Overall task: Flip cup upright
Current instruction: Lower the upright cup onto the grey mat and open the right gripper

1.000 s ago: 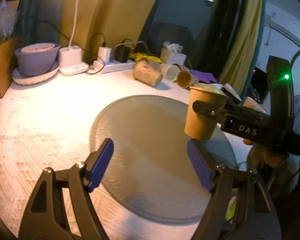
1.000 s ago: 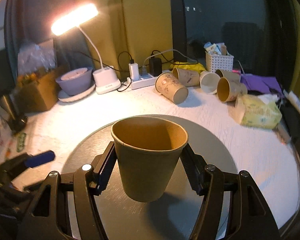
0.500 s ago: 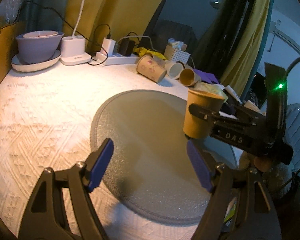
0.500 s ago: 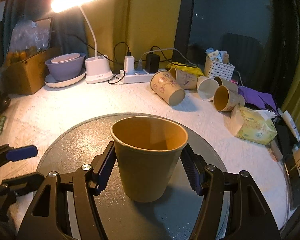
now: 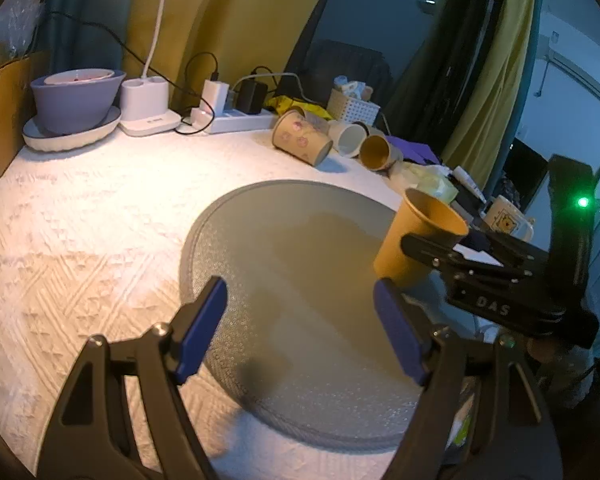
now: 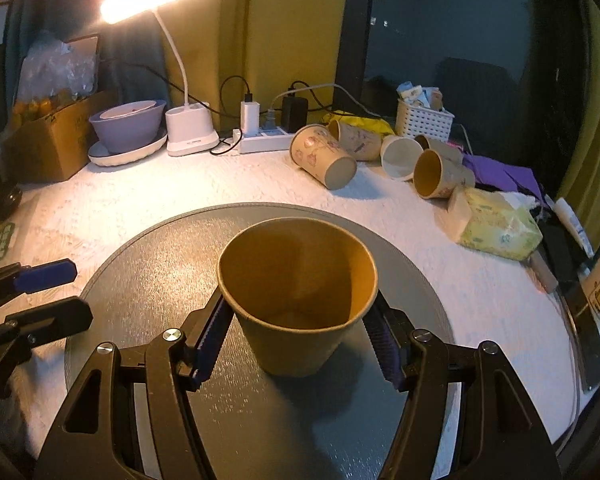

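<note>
A plain brown paper cup (image 6: 300, 300) stands mouth up, tilted slightly, between the jaws of my right gripper (image 6: 296, 340), which is shut on its sides. Its base is at or just above the round grey mat (image 6: 148, 272). In the left wrist view the same cup (image 5: 412, 248) shows at the mat's (image 5: 292, 256) right edge, held by the right gripper (image 5: 432, 248). My left gripper (image 5: 300, 328) is open and empty over the near part of the mat, left of the cup.
Several paper cups (image 6: 324, 156) lie on their sides at the back, by a white basket (image 6: 424, 120) and a power strip (image 6: 264, 142). A lamp base (image 6: 190, 132), a purple bowl (image 6: 128, 126) and a cardboard box (image 6: 48, 140) stand back left. A tissue pack (image 6: 496, 228) lies right.
The right gripper has lowered the upright cup toward the mat and tipped it a little. The left gripper stayed open and shifted slightly.
</note>
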The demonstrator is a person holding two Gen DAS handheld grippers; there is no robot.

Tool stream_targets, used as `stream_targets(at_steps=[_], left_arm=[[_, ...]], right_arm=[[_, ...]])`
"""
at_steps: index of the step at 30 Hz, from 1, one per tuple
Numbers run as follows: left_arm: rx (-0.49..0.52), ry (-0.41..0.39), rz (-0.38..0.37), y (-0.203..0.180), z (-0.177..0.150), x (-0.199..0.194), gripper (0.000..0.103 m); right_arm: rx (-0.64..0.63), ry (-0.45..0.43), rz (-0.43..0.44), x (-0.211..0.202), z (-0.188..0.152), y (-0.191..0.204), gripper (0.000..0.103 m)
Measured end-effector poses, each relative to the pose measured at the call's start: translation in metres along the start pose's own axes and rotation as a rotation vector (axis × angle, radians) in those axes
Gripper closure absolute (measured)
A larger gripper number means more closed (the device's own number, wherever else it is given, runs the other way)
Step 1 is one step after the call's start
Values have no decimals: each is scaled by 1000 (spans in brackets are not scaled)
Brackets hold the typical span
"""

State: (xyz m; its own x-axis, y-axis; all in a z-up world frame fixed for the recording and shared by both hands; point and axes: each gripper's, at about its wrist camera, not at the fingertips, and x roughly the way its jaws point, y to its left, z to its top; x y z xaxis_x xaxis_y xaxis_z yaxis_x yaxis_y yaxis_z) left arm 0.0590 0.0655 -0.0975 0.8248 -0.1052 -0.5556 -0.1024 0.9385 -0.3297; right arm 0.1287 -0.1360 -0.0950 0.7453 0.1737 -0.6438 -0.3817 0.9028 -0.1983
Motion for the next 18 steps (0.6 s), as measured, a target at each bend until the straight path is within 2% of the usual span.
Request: stream_targets(at_steps=[6, 12, 18], left_arm=[[21, 27, 13, -4, 0, 5, 26], [66, 11, 43, -13, -4, -3, 26], [111, 12, 36, -29, -14, -13, 26]], right_arm=[[33, 9, 20, -10, -8, -6, 33], [54, 7, 24, -29, -17, -10, 33], [65, 1, 22, -53, -24, -13, 33]])
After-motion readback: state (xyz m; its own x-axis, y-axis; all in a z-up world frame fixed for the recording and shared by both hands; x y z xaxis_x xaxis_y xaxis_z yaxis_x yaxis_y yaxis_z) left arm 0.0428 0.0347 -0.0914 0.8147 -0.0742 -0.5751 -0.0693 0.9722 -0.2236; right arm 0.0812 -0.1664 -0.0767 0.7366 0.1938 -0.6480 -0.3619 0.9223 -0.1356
